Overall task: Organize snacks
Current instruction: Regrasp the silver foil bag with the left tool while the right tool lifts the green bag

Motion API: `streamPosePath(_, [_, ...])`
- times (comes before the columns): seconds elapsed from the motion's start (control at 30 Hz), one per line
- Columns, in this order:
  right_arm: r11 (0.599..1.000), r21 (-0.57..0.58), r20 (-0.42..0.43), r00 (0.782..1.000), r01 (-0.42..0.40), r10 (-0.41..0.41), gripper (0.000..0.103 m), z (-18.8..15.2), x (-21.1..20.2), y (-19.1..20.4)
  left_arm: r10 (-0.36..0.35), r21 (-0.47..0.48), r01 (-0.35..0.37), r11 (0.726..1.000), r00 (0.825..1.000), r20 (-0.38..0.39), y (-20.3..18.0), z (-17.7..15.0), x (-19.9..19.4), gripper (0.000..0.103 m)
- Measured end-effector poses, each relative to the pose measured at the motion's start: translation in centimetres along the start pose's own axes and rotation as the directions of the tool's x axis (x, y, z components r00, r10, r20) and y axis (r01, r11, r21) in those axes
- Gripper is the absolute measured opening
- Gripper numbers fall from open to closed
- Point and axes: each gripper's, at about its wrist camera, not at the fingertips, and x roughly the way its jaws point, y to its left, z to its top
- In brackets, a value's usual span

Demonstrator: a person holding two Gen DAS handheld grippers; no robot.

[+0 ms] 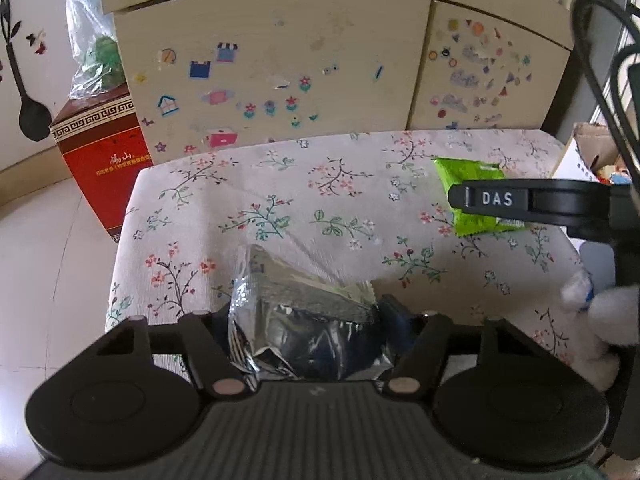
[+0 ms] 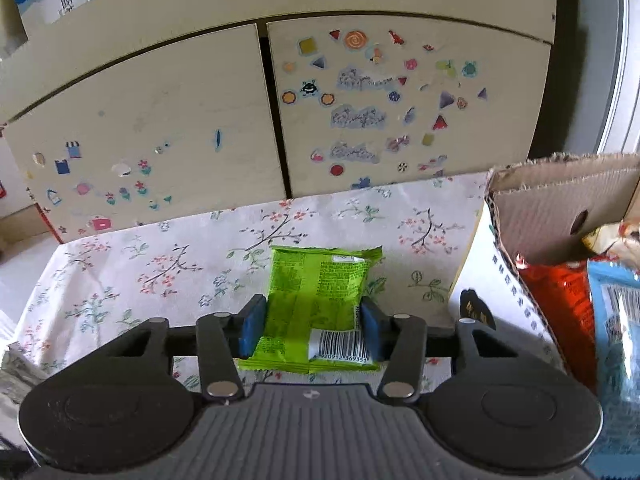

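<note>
In the left wrist view my left gripper (image 1: 308,320) is shut on a silver foil snack packet (image 1: 296,320), held just above the near edge of the flower-print tablecloth (image 1: 280,184). In the right wrist view my right gripper (image 2: 312,330) has its blue pads (image 2: 252,330) against both sides of a green snack packet (image 2: 316,300) that lies flat on the cloth. The same green packet (image 1: 472,200) shows at the right of the left wrist view, partly behind the right gripper's black finger. A cardboard box (image 2: 560,208) stands right of the green packet with red and blue packets (image 2: 568,300) inside.
A sticker-covered cabinet (image 1: 280,64) stands right behind the table. A red carton (image 1: 104,152) with a plastic bag on top stands on the floor at the left. A white plush toy (image 1: 600,312) sits at the table's right edge.
</note>
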Motion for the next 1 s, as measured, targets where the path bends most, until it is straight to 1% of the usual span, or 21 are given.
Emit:
streamPosePath(0.07, [1.0,0.021,-0.015,1.0,-0.021,0.021,0.056,0.0,-0.2,0.1,-0.007,-0.011,0.006,1.0,1.0,-0.004,0.0,0.2,-0.3,0.064])
streamPosePath(0.13, [0.999,0.017,-0.008,0.999,-0.035,0.035,0.056,-0.1,-0.9,0.3,-0.012,-0.027,0.012,1.0,1.0,-0.003,0.2,0.4,-0.7,0.059])
streamPosePath(0.2, [0.999,0.004,0.0,0.999,-0.038,0.038,0.055,0.0,-2.0,0.7,-0.021,-0.047,0.022,0.999,1.0,0.004,0.4,0.9,-1.3,0.05])
streamPosePath(0.23, [0.999,0.001,0.004,0.999,-0.042,0.042,0.055,0.1,-2.5,0.8,-0.026,-0.056,0.026,0.998,1.0,0.008,0.4,1.1,-1.6,0.048])
streamPosePath(0.27, [0.999,0.001,0.008,0.999,-0.049,0.049,0.055,0.2,-3.2,0.8,-0.032,-0.064,0.033,0.997,0.999,0.014,0.4,1.3,-1.9,0.044])
streamPosePath(0.3, [0.998,0.003,0.01,0.998,-0.057,0.057,0.055,0.2,-3.8,0.8,-0.038,-0.07,0.04,0.997,0.999,0.019,0.4,1.4,-2.2,0.042])
streamPosePath(0.4, [0.998,0.008,0.01,0.998,-0.064,0.064,0.055,0.0,-5.6,0.4,-0.052,-0.074,0.054,0.996,0.998,0.018,0.3,1.4,-2.5,0.04])
streamPosePath(0.47, [0.999,0.01,0.002,0.999,-0.05,0.05,0.055,-0.5,-6.5,-0.1,-0.056,-0.11,0.058,0.992,0.998,0.013,0.7,0.9,-2.5,0.04])
streamPosePath(0.53, [0.999,0.026,-0.02,0.999,-0.042,0.043,0.056,-1.0,-7.5,-0.8,-0.083,-0.148,0.082,0.986,0.997,0.005,1.5,0.6,-2.6,0.042])
streamPosePath(0.63, [0.996,0.073,-0.061,0.997,-0.047,0.051,0.056,-1.7,-9.0,-1.8,-0.07,-0.158,0.069,0.985,0.998,0.001,2.2,0.3,-3.0,0.046])
streamPosePath(0.7, [0.992,0.106,-0.078,0.994,-0.063,0.071,0.056,-2.0,-10.0,-2.3,-0.066,-0.183,0.064,0.981,0.998,-0.002,2.8,0.0,-3.3,0.048])
streamPosePath(0.8, [0.988,0.127,-0.076,0.992,-0.092,0.102,0.056,-2.6,-12.0,-2.5,-0.074,-0.219,0.071,0.973,0.997,-0.008,3.4,-0.5,-3.6,0.051])
streamPosePath(0.93, [0.987,0.112,-0.059,0.991,-0.114,0.121,0.056,-3.2,-13.3,-2.1,-0.068,-0.223,0.061,0.973,0.997,-0.023,3.1,-1.7,-4.3,0.055])
streamPosePath(1.0, [0.986,0.105,-0.057,0.989,-0.13,0.137,0.056,-3.1,-13.4,-2.0,-0.088,-0.217,0.081,0.973,0.996,-0.023,2.5,-2.5,-5.0,0.056])
